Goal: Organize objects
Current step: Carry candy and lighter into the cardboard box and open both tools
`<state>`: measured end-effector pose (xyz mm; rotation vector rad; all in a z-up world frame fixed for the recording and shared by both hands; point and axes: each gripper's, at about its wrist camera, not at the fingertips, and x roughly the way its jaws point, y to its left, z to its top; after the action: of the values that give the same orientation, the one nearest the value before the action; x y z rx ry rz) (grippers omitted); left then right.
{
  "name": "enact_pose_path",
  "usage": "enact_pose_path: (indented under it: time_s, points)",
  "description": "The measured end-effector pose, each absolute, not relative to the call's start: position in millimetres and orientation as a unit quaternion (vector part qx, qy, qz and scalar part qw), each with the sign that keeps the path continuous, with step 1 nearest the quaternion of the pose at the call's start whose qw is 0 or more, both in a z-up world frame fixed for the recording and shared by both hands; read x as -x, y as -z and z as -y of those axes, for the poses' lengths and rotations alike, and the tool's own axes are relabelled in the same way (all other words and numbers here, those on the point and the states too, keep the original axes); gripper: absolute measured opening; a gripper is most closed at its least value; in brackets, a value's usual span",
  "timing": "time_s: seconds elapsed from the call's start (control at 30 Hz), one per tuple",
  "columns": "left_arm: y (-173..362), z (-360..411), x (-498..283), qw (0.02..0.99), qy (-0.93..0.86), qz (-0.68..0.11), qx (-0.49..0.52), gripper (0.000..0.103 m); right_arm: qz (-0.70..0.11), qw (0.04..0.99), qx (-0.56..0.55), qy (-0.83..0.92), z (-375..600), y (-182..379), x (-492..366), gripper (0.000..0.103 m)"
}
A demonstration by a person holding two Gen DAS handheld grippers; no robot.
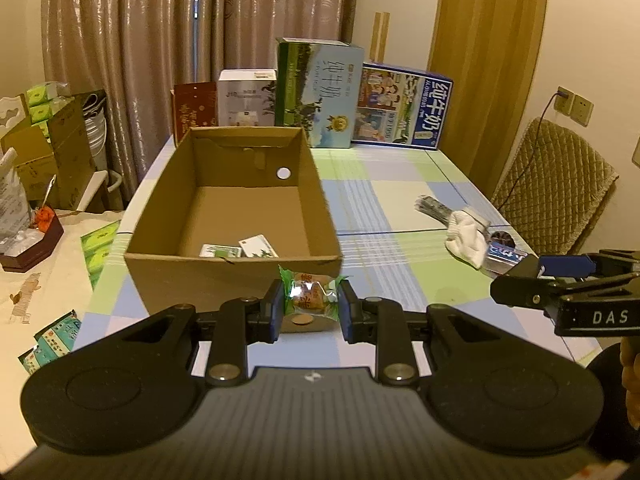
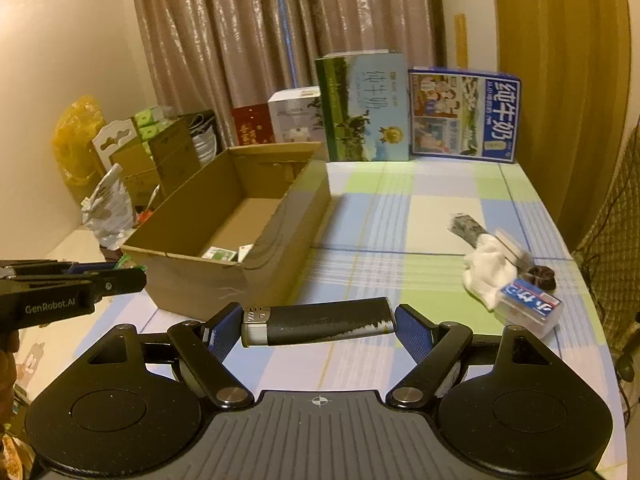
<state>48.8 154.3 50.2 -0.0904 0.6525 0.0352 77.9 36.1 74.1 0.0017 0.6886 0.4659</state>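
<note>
Sorting partly done: cardboard box (image 1: 236,200) at centre left holds two small packets (image 1: 240,249), left claw (image 1: 311,309) clamps a wrapped snack (image 1: 310,294) before it, right claw (image 2: 320,326) clamps a dark lighter-like cylinder (image 2: 316,326), and several items (image 2: 508,276) lie unsorted on the tabletop (image 2: 400,216) at right.

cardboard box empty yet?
No: in the left wrist view the cardboard box already holds small packets on its floor near the front wall.

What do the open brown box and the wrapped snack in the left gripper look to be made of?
Box: matte brown corrugated cardboard, judging by its creased rim and punched hole. Snack: glossy clear plastic film with green crimped ends, shown by bright glints; the contents look like a brown pastry, though that is uncertain.
</note>
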Motion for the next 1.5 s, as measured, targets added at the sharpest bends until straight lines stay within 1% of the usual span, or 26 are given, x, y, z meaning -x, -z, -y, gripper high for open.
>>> enact_pose_path:
  time_s: [0.53,1.0,1.5]
  points:
    - [-61.0,-193.6,-58.8,0.946,-0.021,-0.319,0.046,0.023,-0.326,0.907,0.02,-0.265,-81.4,-82.3,-98.8,0.079]
    - [-56.2,-250.6,-114.8,0.94,-0.024,-0.339,0.033,0.023,-0.328,0.898,0.017,-0.293,-139.6,-92.5,-177.2,0.079]
    - [-19.4,-277.2,-181.1,0.93,-0.012,-0.367,0.02,0.023,-0.377,0.881,-0.024,-0.284,-181.1,-50.3,-255.0,0.079]
